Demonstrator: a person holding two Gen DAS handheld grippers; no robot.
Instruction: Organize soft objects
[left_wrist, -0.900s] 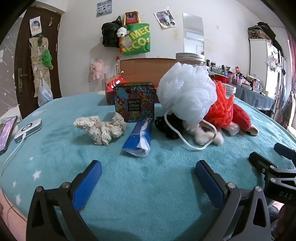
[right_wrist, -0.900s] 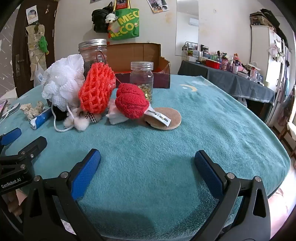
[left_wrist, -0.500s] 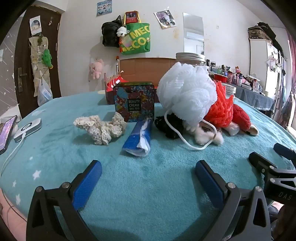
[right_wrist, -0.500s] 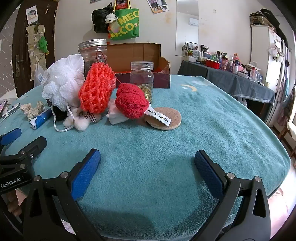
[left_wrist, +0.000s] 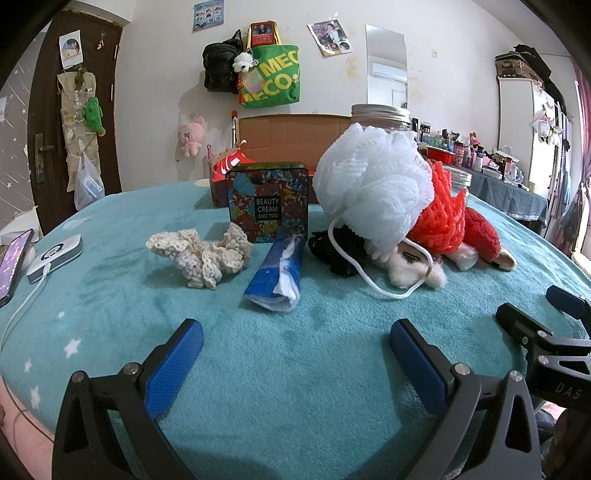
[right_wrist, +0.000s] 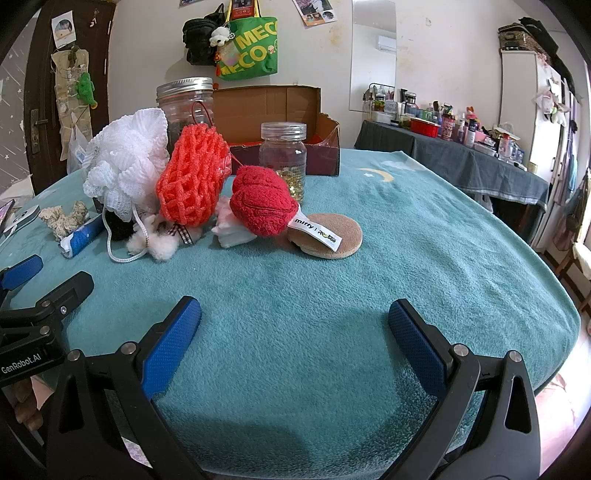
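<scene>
On the teal cloth lie a cream crochet scrunchie (left_wrist: 201, 254), a blue and white rolled cloth (left_wrist: 279, 275), a black scrunchie (left_wrist: 340, 249), a white mesh bath pouf (left_wrist: 373, 184) with a cord loop, an orange net sponge (right_wrist: 192, 181), a red fuzzy plush (right_wrist: 264, 201) with a "miffy" tag, and white fluff (right_wrist: 159, 245). My left gripper (left_wrist: 295, 338) is open and empty, near the front edge, short of the blue cloth. My right gripper (right_wrist: 293, 314) is open and empty, in front of the red plush.
A "Beauty Cream" tin (left_wrist: 269, 202) stands behind the scrunchie. An open cardboard box (right_wrist: 280, 122) and two glass jars (right_wrist: 283, 155) stand at the back. A round cork coaster (right_wrist: 327, 240) lies by the plush. A phone and a charger (left_wrist: 55, 253) lie far left.
</scene>
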